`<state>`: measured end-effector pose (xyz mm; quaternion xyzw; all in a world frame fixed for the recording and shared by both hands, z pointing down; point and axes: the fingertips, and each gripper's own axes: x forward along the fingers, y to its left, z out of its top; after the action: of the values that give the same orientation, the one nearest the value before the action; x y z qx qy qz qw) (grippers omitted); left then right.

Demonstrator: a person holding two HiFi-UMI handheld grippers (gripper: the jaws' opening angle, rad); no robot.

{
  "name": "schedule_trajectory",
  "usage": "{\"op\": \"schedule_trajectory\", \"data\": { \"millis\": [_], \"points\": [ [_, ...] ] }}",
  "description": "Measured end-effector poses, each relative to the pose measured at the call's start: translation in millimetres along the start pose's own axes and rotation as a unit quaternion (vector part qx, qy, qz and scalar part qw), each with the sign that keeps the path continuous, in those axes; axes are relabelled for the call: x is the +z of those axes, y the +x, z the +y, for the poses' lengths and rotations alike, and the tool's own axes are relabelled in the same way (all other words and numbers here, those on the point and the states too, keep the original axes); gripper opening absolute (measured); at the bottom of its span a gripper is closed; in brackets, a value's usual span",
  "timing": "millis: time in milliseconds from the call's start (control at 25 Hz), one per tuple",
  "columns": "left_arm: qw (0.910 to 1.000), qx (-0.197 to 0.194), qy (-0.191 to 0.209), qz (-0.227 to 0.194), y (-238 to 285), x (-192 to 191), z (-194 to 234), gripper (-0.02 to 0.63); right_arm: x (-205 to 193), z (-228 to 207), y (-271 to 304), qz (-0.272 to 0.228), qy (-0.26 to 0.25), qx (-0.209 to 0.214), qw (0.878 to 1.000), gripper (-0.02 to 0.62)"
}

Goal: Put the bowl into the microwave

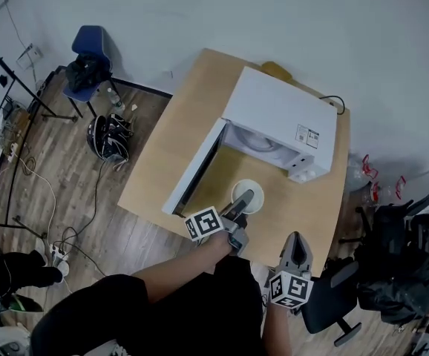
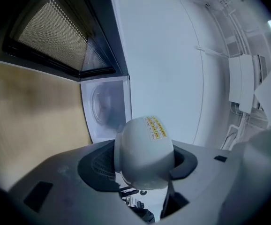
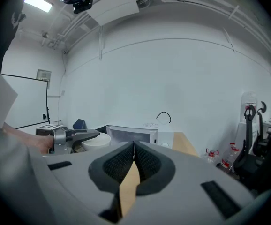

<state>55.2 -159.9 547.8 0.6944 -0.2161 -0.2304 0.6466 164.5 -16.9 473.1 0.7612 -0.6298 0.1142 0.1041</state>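
Left jaws: left gripper [image 1: 243,203] is clamping the small white ceramic bowl [image 2: 144,149], jaws part-way apart around it.
Bowl place: sitting lower centre of the head view, over the light wooden table [image 1: 162,150], in front of the white box microwave [image 1: 281,110], not inside yet.
Right jaws: right gripper [image 3: 133,146] is staying pressed together, holding nothing.
Risk: the bowl is likely slipping if the grip is shallow, or clipping the open microwave door [image 1: 194,170] on a skewed approach.
Writing: the bowl is carrying a yellow sticker and the microwave top a label, both unreadable.

Head view looks steeply down; both gripper views face the microwave [image 1: 277,117]
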Motion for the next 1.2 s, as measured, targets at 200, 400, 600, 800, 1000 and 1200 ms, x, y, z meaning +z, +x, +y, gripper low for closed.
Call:
{"op": "schedule_trajectory", "data": {
  "millis": [200,400,600,800,1000,1200],
  "points": [
    [0.9995,0.018,0.018,-0.019,41.9,28.5,21.3,0.245,7.4,-0.1,41.3,0.001,-0.002,0.038,0.999,0.06],
    [0.9985,0.042,0.028,-0.02,84.8,40.1,43.5,0.245,11.7,-15.4,84.9,0.01,0.002,0.068,0.998,0.06],
    [0.9966,0.061,0.05,-0.025,118.9,55.9,69.9,0.245,11.3,-28.6,118.7,0.015,-0.004,0.086,0.996,0.061],
    [0.996,0.047,0.067,-0.038,145.1,68.1,99.5,0.245,-5.2,-41.2,146.2,0.041,-0.005,0.1,0.994,0.06],
    [0.9979,0.038,0.011,-0.051,167.5,78.3,130.2,0.245,-10.1,-54.4,162.5,0.052,-0.009,0.104,0.993,0.06],
    [0.9977,0.048,-0.016,-0.046,184.3,82.7,150.0,0.245,-16.1,-66.7,165.2,0.064,-0.008,0.098,0.993,0.06]
  ]
}}
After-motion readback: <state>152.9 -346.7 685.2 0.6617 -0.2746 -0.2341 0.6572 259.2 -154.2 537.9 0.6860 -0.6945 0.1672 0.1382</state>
